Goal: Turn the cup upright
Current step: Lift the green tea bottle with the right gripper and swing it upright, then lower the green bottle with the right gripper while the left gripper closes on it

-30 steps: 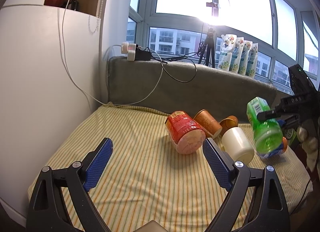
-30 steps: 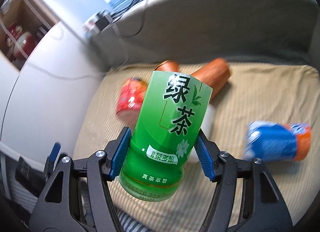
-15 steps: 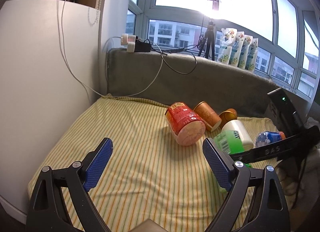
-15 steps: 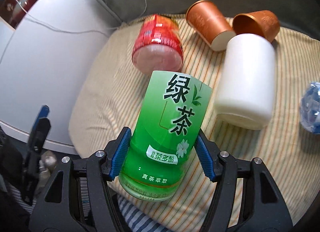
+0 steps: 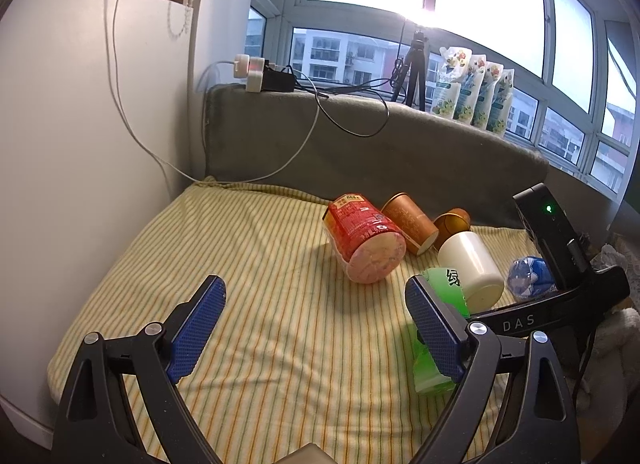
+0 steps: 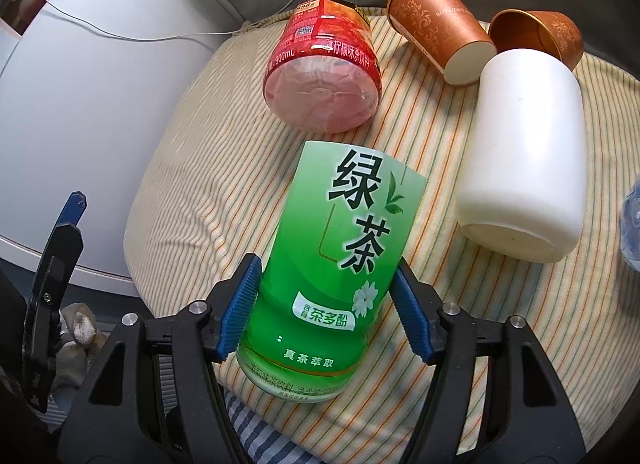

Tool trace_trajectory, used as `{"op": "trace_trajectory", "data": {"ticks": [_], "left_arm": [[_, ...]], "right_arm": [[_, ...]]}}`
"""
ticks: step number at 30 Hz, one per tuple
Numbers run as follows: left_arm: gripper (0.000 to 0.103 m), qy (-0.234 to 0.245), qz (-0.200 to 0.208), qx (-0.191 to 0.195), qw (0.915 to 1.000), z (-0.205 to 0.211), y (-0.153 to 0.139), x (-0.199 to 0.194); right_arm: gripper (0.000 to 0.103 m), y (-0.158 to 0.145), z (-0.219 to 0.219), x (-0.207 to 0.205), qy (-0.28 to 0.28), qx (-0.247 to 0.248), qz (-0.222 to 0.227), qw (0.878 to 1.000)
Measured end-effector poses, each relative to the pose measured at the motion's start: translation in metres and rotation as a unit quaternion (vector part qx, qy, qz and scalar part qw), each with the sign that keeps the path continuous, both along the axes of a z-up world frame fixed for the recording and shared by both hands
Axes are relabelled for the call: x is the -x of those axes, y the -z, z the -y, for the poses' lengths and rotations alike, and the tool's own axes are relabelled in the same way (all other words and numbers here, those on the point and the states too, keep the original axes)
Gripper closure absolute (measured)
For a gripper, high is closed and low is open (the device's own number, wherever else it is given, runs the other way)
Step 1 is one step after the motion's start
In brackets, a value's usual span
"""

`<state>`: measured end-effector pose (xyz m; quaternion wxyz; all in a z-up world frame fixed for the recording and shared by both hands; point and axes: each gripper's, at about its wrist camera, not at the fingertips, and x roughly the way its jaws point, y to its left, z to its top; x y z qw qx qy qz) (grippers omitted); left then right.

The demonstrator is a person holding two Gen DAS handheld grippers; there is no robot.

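Observation:
My right gripper [image 6: 326, 304] is shut on a green tea-bottle cup [image 6: 336, 272], held low over the near right part of the striped cushion [image 6: 224, 168]. The green cup also shows in the left wrist view [image 5: 442, 292], partly hidden behind my left gripper's right finger, with the right gripper [image 5: 532, 308] gripping it from the right. My left gripper [image 5: 316, 332] is open and empty above the cushion's front. A red cup [image 5: 362, 244], two brown paper cups [image 5: 410, 222] [image 5: 454, 220] and a white cup [image 5: 472, 264] lie on their sides behind.
A blue bottle cup [image 5: 528, 278] lies at the right edge. A white cabinet [image 5: 80, 144] stands on the left, a grey backrest [image 5: 360, 156] behind, with cables and a power strip [image 5: 260, 76] on top. The cushion's front edge [image 6: 176, 292] drops off.
My right gripper has carried the green cup down and toward the left, from above the right side to low over the cushion in front of the white cup. The left gripper stayed put.

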<state>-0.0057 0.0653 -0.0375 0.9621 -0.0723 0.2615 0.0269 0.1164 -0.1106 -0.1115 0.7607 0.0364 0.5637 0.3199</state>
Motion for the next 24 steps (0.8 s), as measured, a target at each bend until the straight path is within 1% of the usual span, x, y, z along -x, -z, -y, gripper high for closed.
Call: {"op": "trace_trajectory", "data": {"ticks": [1,3,5,10,14,19,23,24], "left_arm": [[0.011,0.001,-0.001,0.001,1.0000,0.000,0.000,0.000],[0.011,0.002,-0.001,0.001,1.0000,0.001,0.001,-0.001],[0.011,0.004,-0.003,0.002,1.0000,0.002,0.001,-0.002],[0.011,0.012,-0.010,0.008,0.9998,0.002,0.002,-0.005],[0.011,0.026,-0.031,0.041,0.9983,-0.001,0.005,-0.014],[0.012,0.053,-0.065,0.084,0.9929,0.001,0.010,-0.029],[0.012,0.086,-0.093,0.120,0.9846,0.007,0.013,-0.045],[0.012,0.098,-0.103,0.134,0.9809,0.009,0.013,-0.051]], "right_arm": [[0.031,0.000,0.000,0.000,0.000,0.001,0.001,1.000],[0.023,-0.001,0.003,0.001,0.003,-0.001,0.005,1.000],[0.021,-0.003,0.004,0.001,0.007,-0.006,0.010,1.000],[0.021,-0.011,0.014,0.003,0.012,-0.012,0.025,1.000],[0.021,-0.020,0.028,0.010,0.023,-0.018,0.047,0.998],[0.021,-0.031,0.052,0.021,0.048,-0.019,0.081,0.995],[0.021,-0.035,0.075,0.029,0.074,-0.024,0.097,0.992],[0.021,-0.036,0.080,0.030,0.081,-0.027,0.098,0.991]]}}
